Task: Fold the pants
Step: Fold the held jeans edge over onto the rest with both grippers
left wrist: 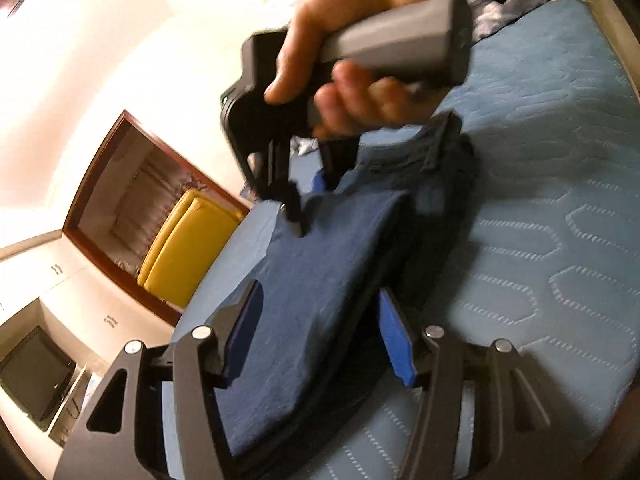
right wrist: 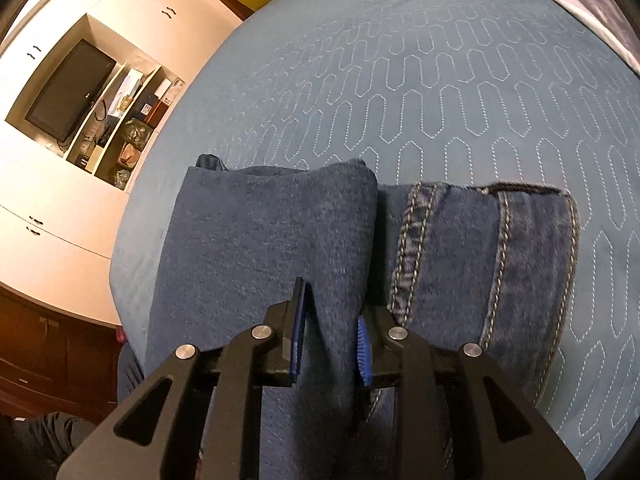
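Dark blue denim pants (left wrist: 320, 264) lie folded on the blue quilted bed (left wrist: 540, 220). In the left wrist view my left gripper (left wrist: 320, 332) has its jaws wide apart with a layer of the pants between the blue pads, not pinched. The right gripper (left wrist: 304, 196), held by a hand, stands at the far end of the pants. In the right wrist view the right gripper (right wrist: 330, 336) is closed on a fold of the pants (right wrist: 272, 240); the stitched seam side (right wrist: 500, 260) lies to the right.
A yellow chair (left wrist: 188, 256) stands past the bed's edge. A wall unit with a dark TV (right wrist: 68, 88) and cluttered shelves (right wrist: 124, 120) is at the left. Crumpled grey-blue cloth (left wrist: 520, 0) lies at the far end of the bed.
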Available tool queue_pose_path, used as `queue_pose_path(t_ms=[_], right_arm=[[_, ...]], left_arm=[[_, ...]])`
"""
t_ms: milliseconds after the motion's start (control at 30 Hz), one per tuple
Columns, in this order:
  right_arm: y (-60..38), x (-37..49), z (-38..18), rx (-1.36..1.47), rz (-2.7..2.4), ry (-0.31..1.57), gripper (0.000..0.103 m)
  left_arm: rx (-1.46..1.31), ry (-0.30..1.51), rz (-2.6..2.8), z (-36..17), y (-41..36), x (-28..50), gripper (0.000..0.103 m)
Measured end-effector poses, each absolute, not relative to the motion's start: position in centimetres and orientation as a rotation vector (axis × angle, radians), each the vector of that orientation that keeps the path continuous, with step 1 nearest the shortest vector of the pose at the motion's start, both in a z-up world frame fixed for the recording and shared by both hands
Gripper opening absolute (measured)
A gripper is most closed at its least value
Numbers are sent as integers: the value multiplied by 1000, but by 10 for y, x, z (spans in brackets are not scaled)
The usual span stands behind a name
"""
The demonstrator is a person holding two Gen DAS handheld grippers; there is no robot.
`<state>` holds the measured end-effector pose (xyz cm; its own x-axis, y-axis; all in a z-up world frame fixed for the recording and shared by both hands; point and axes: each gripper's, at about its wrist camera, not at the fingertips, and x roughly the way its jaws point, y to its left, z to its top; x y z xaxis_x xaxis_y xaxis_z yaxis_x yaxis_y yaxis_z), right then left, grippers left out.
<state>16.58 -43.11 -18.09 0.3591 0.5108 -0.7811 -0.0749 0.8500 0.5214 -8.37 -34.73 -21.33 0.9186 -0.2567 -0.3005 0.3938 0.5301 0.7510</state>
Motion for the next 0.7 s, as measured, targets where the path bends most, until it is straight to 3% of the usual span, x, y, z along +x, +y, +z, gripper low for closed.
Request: queue_pose_path(t_ms=[67,100,233,267,300,367,500,700], right_arm=[[-428,169,-177,424,402,1150,25],[-423,170,-173,392,396,1155,16],[-411,170,-153,341,416,1158,11],[-410,170,-150,330,416,1158,10],[-409,170,-147,319,415,1159,10],[-407,171,-141,305,414,1155,9],[-418,167,-129,314,414,1129,8],[-455,151,-116,357,384,1080,8]], left_arm=[[932,153,-403,-211,-353,-89,58],[928,145,-405,-208,-356,-90,58],[925,152,-402,-207,-373,-87,58],[924,151,-400,-206,-377,-84,53],[926,153,-408,-208,-379,-82,37],[941,159,-424,-209,-377,-82,18],[936,148,-427,-204,-380,-83,12],[954,107,-473,-193,-389,-86,11]])
